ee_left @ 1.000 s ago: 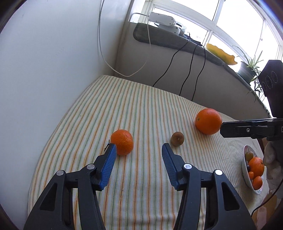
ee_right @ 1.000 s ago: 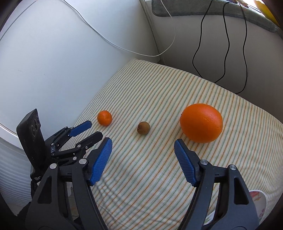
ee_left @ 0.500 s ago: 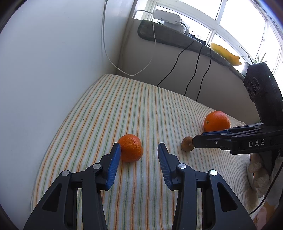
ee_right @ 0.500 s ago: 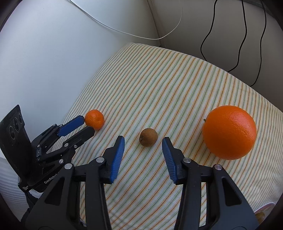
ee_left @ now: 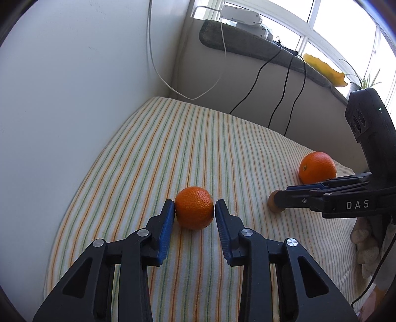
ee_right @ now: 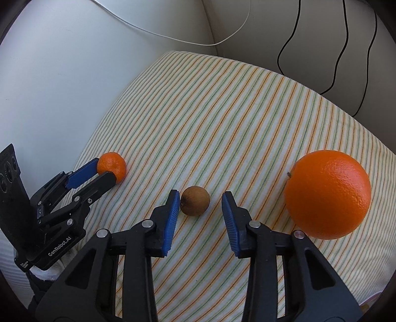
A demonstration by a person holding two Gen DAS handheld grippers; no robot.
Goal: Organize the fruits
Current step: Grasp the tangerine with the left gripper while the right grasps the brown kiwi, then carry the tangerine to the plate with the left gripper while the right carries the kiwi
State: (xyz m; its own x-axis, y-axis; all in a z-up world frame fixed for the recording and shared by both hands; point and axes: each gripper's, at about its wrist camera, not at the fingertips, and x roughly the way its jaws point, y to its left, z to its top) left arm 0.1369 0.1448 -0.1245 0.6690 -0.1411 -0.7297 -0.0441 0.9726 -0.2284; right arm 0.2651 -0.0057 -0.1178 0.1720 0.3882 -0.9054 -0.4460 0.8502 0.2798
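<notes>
A small mandarin point(ee_left: 194, 207) lies on the striped cloth point(ee_left: 198, 153) between the fingers of my left gripper point(ee_left: 194, 210); the blue pads sit at both its sides, the left pad touching, jaws not closed tight. It also shows in the right wrist view point(ee_right: 112, 166). A small brown kiwi point(ee_right: 195, 201) lies between the open fingers of my right gripper point(ee_right: 200, 201), with gaps on both sides. In the left wrist view the kiwi point(ee_left: 272, 204) is mostly hidden behind the right gripper. A large orange point(ee_right: 328, 194) lies to the right, also visible in the left wrist view point(ee_left: 317, 167).
White walls point(ee_left: 74, 86) border the cloth-covered table at left and back. Black and white cables point(ee_left: 287, 81) hang down the back wall from a sill with a device point(ee_left: 241, 17) and a yellow object point(ee_left: 323, 69). A gloved hand point(ee_left: 368, 237) shows at right.
Both grippers moved forward and down onto their fruits. The left jaws narrowed around the mandarin; the right jaws came around the kiwi.
</notes>
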